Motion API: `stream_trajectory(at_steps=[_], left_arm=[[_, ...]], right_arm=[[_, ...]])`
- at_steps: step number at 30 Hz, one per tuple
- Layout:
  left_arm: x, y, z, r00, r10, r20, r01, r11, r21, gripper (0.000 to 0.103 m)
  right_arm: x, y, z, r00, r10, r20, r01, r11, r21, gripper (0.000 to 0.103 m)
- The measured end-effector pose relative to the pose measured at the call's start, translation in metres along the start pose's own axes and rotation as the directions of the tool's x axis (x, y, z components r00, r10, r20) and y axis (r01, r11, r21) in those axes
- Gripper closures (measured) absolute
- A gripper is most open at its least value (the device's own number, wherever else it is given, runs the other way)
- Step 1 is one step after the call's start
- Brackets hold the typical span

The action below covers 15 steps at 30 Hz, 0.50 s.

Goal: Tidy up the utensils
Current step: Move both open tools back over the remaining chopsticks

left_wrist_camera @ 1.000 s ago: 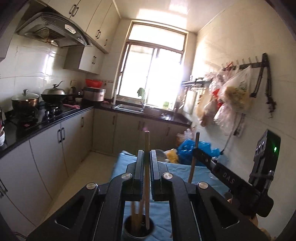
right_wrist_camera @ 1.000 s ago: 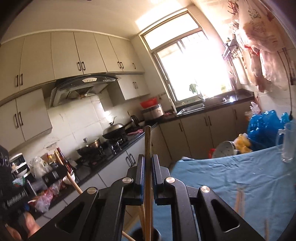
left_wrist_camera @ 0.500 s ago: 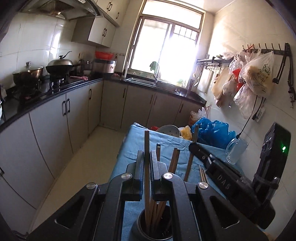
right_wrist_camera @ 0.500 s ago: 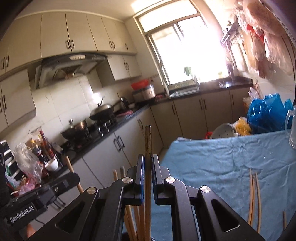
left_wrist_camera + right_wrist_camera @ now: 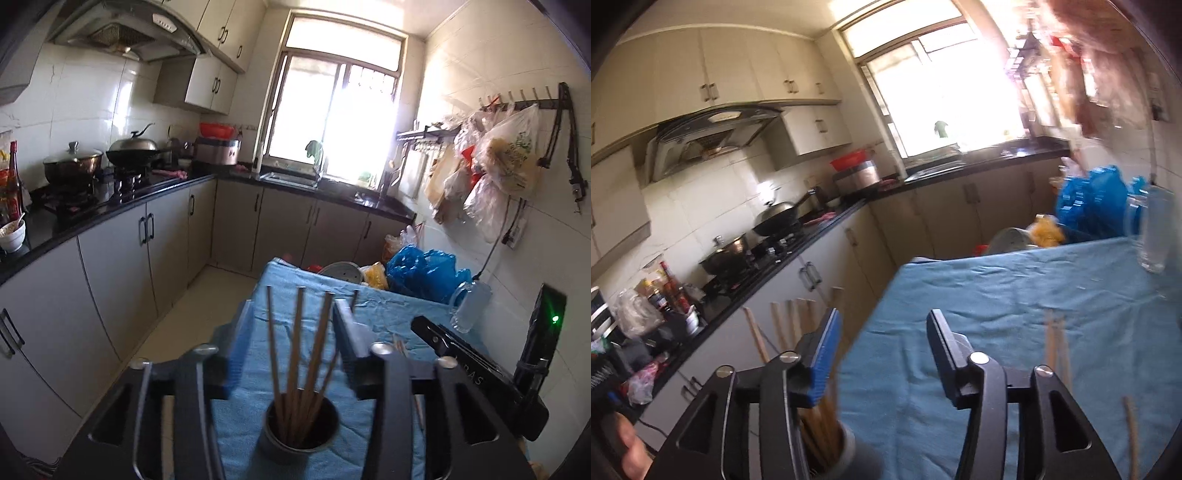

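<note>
A grey metal cup stands on the blue tablecloth and holds several wooden chopsticks upright. My left gripper is open above the cup, with the chopsticks standing between its fingers and held by neither. My right gripper is open and empty; the cup and its chopsticks sit at its lower left. More loose chopsticks lie on the cloth to the right. The right gripper's body shows in the left wrist view.
A clear glass mug stands at the table's far right, also in the right wrist view. Blue plastic bags and a grey lid sit beyond the far edge. Kitchen counter with pots runs along the left.
Both grippers have opened and let go of their chopsticks, which now stand in the cup. The right gripper has swung right, away from the cup.
</note>
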<state>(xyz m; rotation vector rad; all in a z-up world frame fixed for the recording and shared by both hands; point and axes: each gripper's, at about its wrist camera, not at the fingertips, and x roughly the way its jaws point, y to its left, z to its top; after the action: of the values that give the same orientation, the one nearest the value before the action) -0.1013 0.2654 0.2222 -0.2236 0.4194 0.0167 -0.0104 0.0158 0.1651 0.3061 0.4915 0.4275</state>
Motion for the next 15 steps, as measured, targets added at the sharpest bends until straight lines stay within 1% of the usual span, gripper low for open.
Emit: stream_trajectory(at_steps=[2,3,5,6,8,10,12,13,14,15], left_arm=[[-0.008,-0.013,-0.007,1.0,-0.005,0.01,0.005,1.0,0.006,0.046],[-0.011,-0.02,-0.011,1.0,-0.007,0.008,0.007,1.0,0.008,0.045],[-0.013,-0.038,-0.02,0.999,-0.036,-0.015,0.036,0.999,0.015,0.044],[-0.013,-0.045,-0.024,0.998,-0.052,-0.027,0.053,0.998,0.019,0.042],[-0.012,-0.063,-0.036,0.995,-0.079,-0.055,0.081,0.996,0.035,0.038],[-0.01,-0.08,-0.048,0.994,-0.082,-0.079,0.087,0.994,0.064,0.038],[-0.004,-0.093,-0.058,0.992,-0.074,-0.102,0.083,0.993,0.088,0.038],[0.0,-0.1,-0.064,0.99,-0.071,-0.118,0.083,0.992,0.096,0.038],[0.005,-0.105,-0.071,0.988,-0.071,-0.14,0.085,0.992,0.096,0.038],[0.008,-0.109,-0.076,0.985,-0.073,-0.157,0.088,0.992,0.094,0.038]], right_arm=[[-0.015,-0.021,-0.003,0.999,-0.034,-0.002,0.034,0.999,0.041,0.045],[-0.019,-0.029,-0.004,0.999,-0.046,-0.008,0.046,0.997,0.055,0.045],[-0.031,-0.052,-0.009,0.996,-0.078,-0.04,0.081,0.994,0.08,0.045],[-0.037,-0.062,-0.01,0.995,-0.089,-0.052,0.093,0.992,0.084,0.045],[-0.05,-0.08,-0.015,0.991,-0.114,-0.075,0.12,0.99,0.074,0.045],[-0.067,-0.102,-0.021,0.982,-0.158,-0.1,0.163,0.986,0.041,0.045],[-0.084,-0.128,-0.03,0.967,-0.22,-0.13,0.221,0.975,-0.008,0.043],[-0.092,-0.141,-0.034,0.955,-0.257,-0.145,0.255,0.966,-0.033,0.042],[-0.099,-0.154,-0.04,0.941,-0.297,-0.161,0.291,0.955,-0.061,0.041],[-0.106,-0.17,-0.047,0.921,-0.343,-0.183,0.33,0.939,-0.097,0.041]])
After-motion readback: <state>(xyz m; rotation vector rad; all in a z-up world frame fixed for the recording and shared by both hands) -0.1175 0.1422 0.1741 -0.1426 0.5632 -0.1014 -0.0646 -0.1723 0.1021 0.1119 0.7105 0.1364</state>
